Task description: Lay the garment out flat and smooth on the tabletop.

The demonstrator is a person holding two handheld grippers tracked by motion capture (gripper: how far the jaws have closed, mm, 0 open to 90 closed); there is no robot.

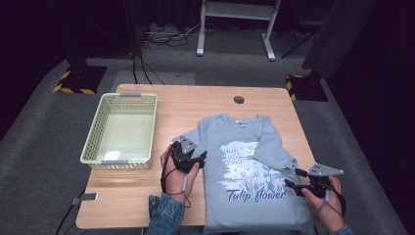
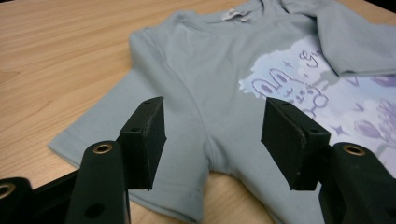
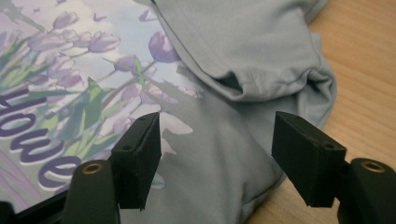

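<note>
Left claw (image 1: 199, 157) hovering at the left edge of a grey T-shirt (image 1: 247, 169), jaws standing apart with nothing pinched between them. Seen through the left gripper view (image 2: 212, 140), the two black pads framing the shirt's left sleeve (image 2: 140, 154) and side seam, not pressing on the cloth. Held in the left hand (image 1: 177, 177), a denim cuff (image 1: 165, 215) showing at the wrist.

Right claw (image 1: 293, 178) resting at the right edge of the T-shirt, jaws likewise apart and gripping nothing. Through the right gripper view (image 3: 217, 156), pads bracketing a bunched patch of grey fabric near the shirt's right side, with the folded-in right sleeve (image 3: 247, 51) lying just beyond. Gripped by the right hand (image 1: 324, 196).

T-shirt lying face up and spread flat on the near right part of a wooden tabletop (image 1: 181, 105), neck pointing away from the person. Showing a print of purple tulips (image 1: 259, 176) and the words "Tulip flower" across the chest. Right sleeve folded inward over the print; left sleeve lying out flat on the wood.

Sitting to the left of the shirt, well apart from it, a pale green plastic basket (image 1: 100, 128) with perforated walls. Round cable hole (image 1: 239, 99) showing near the far edge of the tabletop.
</note>
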